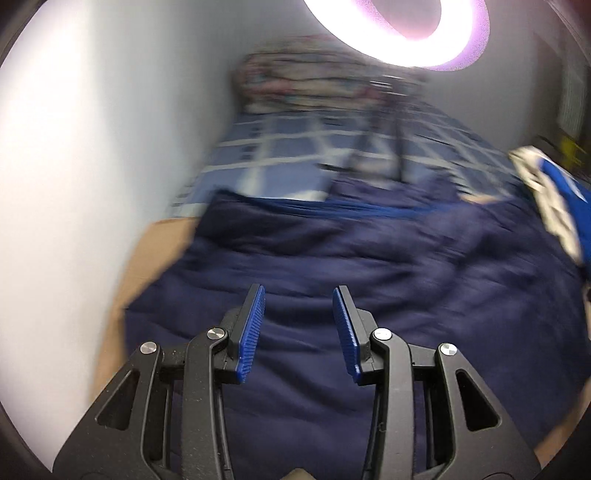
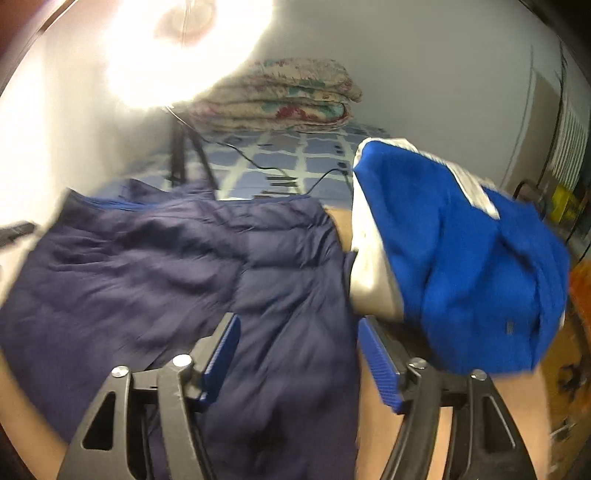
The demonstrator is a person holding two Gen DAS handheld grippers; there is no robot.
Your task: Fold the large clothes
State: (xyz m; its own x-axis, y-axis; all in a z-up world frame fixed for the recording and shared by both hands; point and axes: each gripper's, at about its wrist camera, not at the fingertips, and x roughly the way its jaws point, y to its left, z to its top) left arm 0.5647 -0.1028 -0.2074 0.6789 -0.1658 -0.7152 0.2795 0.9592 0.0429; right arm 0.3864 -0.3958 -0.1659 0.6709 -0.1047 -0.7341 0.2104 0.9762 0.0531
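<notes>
A large dark navy garment lies spread and wrinkled over a tan surface. My left gripper hovers above its near part, open, with nothing between the blue pads. In the right wrist view the same navy garment fills the left and middle. My right gripper is open over it, with only cloth lying below the gap. A bright blue garment with white trim is bunched at the right, close against the outer side of the right finger. It also shows at the right edge of the left wrist view.
Behind the garments is a bed with a blue checked sheet and a folded floral quilt at its far end. A lit ring light on a tripod stands on the bed, with a black cable trailing. A white wall is on the left.
</notes>
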